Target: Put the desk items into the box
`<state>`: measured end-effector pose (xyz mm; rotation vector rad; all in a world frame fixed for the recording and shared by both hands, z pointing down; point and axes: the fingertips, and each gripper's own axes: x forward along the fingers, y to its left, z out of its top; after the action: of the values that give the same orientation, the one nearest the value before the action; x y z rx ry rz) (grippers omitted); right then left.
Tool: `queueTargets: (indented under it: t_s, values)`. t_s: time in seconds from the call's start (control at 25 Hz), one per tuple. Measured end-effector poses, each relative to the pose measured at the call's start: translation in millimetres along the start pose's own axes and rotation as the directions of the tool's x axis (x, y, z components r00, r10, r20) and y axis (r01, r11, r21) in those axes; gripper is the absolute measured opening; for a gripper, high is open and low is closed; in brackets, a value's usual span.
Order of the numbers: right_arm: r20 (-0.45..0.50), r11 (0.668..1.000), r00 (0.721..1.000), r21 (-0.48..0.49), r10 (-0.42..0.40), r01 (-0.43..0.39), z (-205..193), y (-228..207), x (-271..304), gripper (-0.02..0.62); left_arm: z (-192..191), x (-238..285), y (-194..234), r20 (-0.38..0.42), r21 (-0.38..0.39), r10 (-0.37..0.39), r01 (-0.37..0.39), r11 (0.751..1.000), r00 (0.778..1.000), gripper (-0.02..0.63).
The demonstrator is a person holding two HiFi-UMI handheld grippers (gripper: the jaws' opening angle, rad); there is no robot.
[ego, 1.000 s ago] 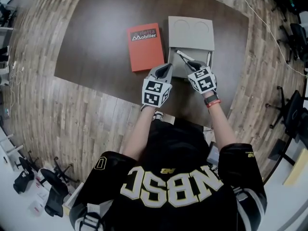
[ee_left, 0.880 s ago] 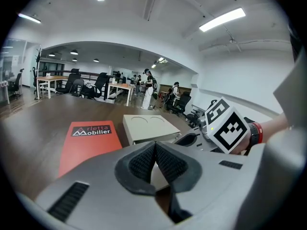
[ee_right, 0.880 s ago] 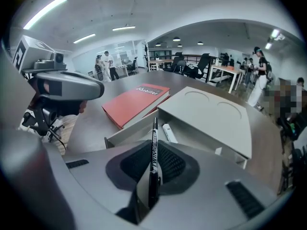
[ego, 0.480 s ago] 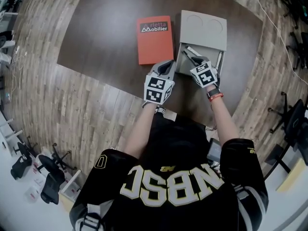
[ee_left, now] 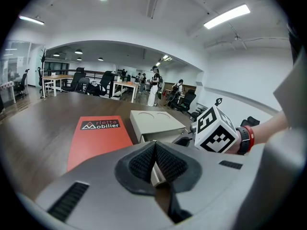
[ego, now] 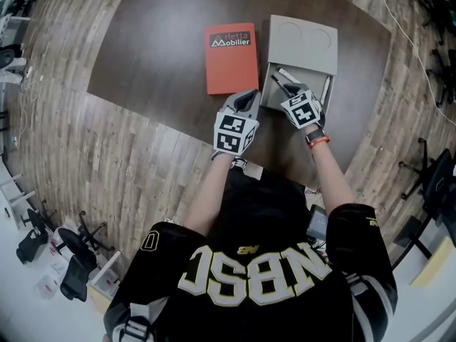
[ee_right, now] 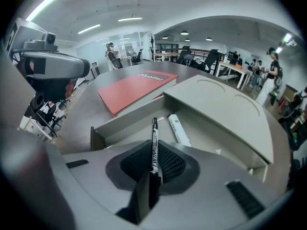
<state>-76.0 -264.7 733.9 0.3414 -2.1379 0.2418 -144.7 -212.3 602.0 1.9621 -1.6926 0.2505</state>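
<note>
A grey box [ego: 303,35] lies on the dark table, its drawer [ego: 322,91] pulled out towards me. My right gripper [ego: 288,91] is shut on a black marker [ee_right: 154,145], which points down into the drawer [ee_right: 129,116]. Its jaws have just eased a touch wider, with the marker still pinched between them. A white marker [ee_right: 178,128] lies inside the drawer just past the black one's tip. My left gripper [ego: 246,100] hovers at the drawer's left front corner, shut and empty [ee_left: 154,159]. A red booklet [ego: 231,57] lies flat to the left of the box.
The table's near edge runs just under both grippers, with wooden floor around it. Office chairs [ego: 427,169] stand at the right. In the left gripper view the right gripper's marker cube [ee_left: 216,131] is close on the right, beside the box [ee_left: 156,121].
The right gripper has dropped with the black marker, from above the drawer's rim down into the drawer. The left gripper has stayed beside the drawer's corner.
</note>
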Motion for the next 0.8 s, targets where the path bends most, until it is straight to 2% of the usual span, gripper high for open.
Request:
queueTargets:
  t_s: [0.16,0.52,0.8]
  values:
    - [0.034,0.999,0.999,0.046,-0.011,0.010,3,-4,-3,0.095,3,-1,-5,0.010,0.006,-0.010,0.010,1.000,1.000,0.014]
    - [0.139,0.986,0.984,0.140,-0.112,0.092,13,-19,-52,0.094,16,-4,-28,0.041,0.045,-0.058,0.056,0.997,0.997,0.015]
    - [0.197,0.959,0.959,0.238,-0.205,0.156,5,-31,-100,0.094,32,-7,-44,0.067,0.090,-0.108,0.102,0.991,0.992,0.015]
